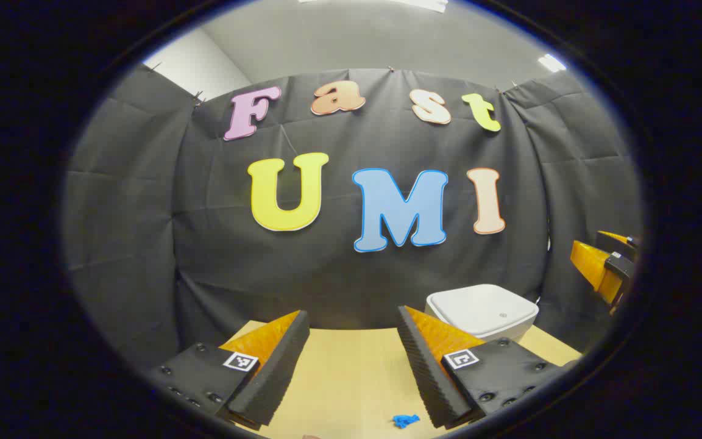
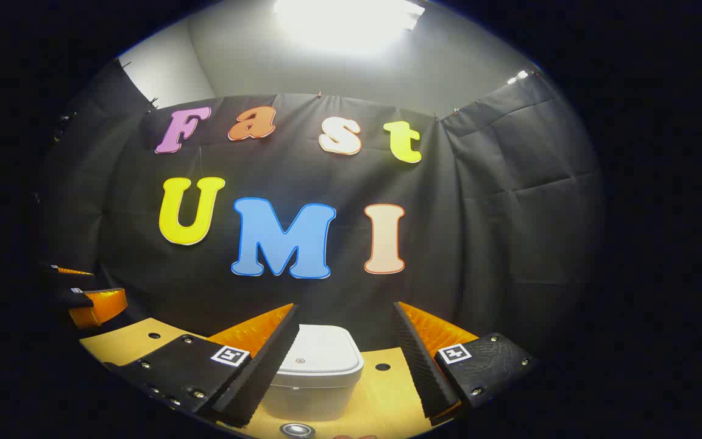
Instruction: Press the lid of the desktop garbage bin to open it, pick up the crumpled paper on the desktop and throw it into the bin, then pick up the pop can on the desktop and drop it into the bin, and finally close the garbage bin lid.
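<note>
The white desktop bin [image 2: 317, 366] stands on the wooden table with its lid shut. In the right gripper view it sits just beyond my right gripper [image 2: 345, 308], which is open and empty above the table, the bin showing in the gap between its fingers. In the left gripper view the bin [image 1: 482, 311] is ahead to the right of my left gripper [image 1: 352, 317], also open and empty. A small blue crumpled scrap [image 1: 406, 421] lies on the table below the left gripper's right finger. A round silvery top [image 2: 296, 430], perhaps the pop can, shows in front of the bin.
The wooden table [image 1: 351, 372] has small dark holes [image 2: 382, 367] near the bin. Black cloth walls close the back and sides. The right gripper [image 1: 592, 247] shows at the far right of the left gripper view, the left gripper [image 2: 92, 286] at the far left of the right gripper view.
</note>
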Tool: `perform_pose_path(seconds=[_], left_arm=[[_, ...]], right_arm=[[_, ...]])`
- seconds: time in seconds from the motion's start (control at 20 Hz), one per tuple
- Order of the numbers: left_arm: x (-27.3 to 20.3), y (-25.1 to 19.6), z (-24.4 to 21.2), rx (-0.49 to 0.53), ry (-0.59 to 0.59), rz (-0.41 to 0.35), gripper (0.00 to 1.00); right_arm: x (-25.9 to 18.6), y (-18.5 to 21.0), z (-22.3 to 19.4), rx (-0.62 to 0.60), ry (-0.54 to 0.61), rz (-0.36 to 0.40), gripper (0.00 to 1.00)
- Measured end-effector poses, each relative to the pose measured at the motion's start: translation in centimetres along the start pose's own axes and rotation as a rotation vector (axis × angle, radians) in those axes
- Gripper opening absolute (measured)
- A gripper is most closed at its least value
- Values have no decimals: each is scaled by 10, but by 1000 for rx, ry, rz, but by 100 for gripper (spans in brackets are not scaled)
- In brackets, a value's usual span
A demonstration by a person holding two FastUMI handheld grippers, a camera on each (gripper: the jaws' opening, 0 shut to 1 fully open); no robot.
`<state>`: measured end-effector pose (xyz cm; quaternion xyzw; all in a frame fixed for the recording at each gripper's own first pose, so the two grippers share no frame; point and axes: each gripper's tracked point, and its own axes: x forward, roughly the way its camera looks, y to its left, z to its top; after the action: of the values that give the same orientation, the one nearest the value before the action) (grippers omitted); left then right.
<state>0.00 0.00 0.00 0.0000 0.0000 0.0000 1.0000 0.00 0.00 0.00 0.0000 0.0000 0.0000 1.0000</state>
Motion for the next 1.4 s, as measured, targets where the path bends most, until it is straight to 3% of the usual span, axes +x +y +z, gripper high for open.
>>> perform_pose_path(seconds=[0.45,1.25,1.4], left_arm=[[11,-13,-4,-24,22,-11,95],[25,-33,3,-13,20,-19,95],[28,-34,6,-7,14,-16,95]], right_arm=[[12,12,-7,-21,40,87,97],[28,16,-26,-24,93,131,97],[31,19,-34,-23,117,136,84]])
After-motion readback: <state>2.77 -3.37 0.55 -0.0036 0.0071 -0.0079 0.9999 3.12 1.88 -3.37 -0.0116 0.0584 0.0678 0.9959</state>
